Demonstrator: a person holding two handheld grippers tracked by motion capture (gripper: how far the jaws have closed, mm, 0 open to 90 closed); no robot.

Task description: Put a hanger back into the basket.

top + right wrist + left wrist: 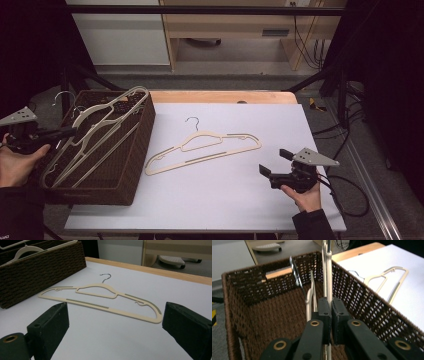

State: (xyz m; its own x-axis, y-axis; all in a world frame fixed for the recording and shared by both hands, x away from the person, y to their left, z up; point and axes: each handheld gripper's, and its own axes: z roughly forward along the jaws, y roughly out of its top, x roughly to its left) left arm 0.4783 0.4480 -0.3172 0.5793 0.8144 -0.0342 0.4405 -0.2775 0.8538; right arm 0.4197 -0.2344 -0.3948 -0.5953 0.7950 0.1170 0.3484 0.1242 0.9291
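Holding hanger [328, 277] over basket [137, 150], L gripper [331, 312] clamped; 1 more hanger [210, 145] left, R gripper [112, 332] wide.

The high view looked forward and down on the whole desk [225, 200]. The left gripper view sat close over the basket [367, 302], facing the desk beyond. The right gripper view looked low across the desk; all three shared the hanger [100, 300].

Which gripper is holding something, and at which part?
The left gripper clamps a cream hanger by its thin neck, above the basket. The right gripper is open, holding nothing.
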